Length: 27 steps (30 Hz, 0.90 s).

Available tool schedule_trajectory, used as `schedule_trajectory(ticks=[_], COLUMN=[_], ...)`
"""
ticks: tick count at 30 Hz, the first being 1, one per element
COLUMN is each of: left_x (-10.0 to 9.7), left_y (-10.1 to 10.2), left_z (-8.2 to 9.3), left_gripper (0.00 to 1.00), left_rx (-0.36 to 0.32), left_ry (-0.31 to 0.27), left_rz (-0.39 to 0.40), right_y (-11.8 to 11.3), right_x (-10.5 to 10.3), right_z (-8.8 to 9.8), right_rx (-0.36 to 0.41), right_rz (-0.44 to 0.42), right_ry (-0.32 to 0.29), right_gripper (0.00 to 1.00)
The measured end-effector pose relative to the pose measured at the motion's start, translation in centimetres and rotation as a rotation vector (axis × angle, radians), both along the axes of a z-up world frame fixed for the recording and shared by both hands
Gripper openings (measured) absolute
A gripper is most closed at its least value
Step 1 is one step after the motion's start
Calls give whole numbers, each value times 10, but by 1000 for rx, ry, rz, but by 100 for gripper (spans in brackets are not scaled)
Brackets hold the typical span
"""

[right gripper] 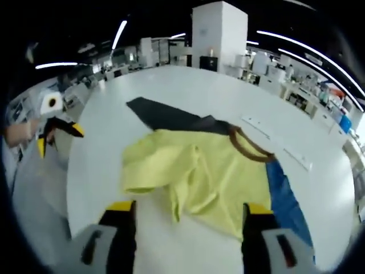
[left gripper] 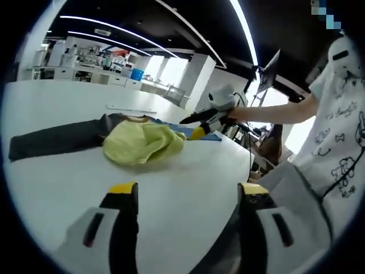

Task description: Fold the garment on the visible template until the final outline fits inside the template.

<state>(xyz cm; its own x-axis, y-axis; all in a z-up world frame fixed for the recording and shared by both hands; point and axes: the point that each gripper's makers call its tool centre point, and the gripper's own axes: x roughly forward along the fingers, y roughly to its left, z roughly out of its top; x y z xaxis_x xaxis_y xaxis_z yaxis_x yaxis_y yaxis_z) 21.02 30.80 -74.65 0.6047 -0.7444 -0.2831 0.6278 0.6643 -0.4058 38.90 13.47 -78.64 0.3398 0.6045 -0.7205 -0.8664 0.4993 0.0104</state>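
While yellow cotton T-shirt with brown collar (right gripper: 199, 177) is lying crumpled on white bench (right gripper: 188, 91), partly covering blue rectangular template (right gripper: 288, 200), folding is looking barely begun; flattening and all folds remaining. Left tool (left gripper: 188, 197) hovering near, jaws wide, gripping nothing. Right tool (right gripper: 188, 214) hanging over shirt, jaws spread, empty. Dark grey cloth strip (right gripper: 165, 117) lying at far edge, crowding template.

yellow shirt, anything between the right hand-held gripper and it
Nothing visible. In the right gripper view the right hand-held gripper is open, with the yellow shirt lying crumpled just ahead of its jaws on the white table, over the blue template.
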Motion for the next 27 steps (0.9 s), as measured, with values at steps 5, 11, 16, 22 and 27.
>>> schedule_trajectory(ticks=[5,11,16,22,27], left_x=[1,1,2,15,24], left_y=[0,1,0,-7,-20], left_z=[1,2,1,3,-1], left_gripper=[68,68,67,66,62], left_rx=[2,3,12,20,71], left_ry=[-2,-3,0,-4,9], left_rz=[-1,3,4,4,-50], right_y=[-1,0,1,1,-2], right_x=[-3,-4,-8,-12,-14], right_z=[-1,-1,-8,-19,-17], right_rx=[12,30,33,30,53], right_rz=[-25,-35,-44,-63,-90], right_ry=[7,19,51,90,100], right_gripper=[57,37,21,7,0])
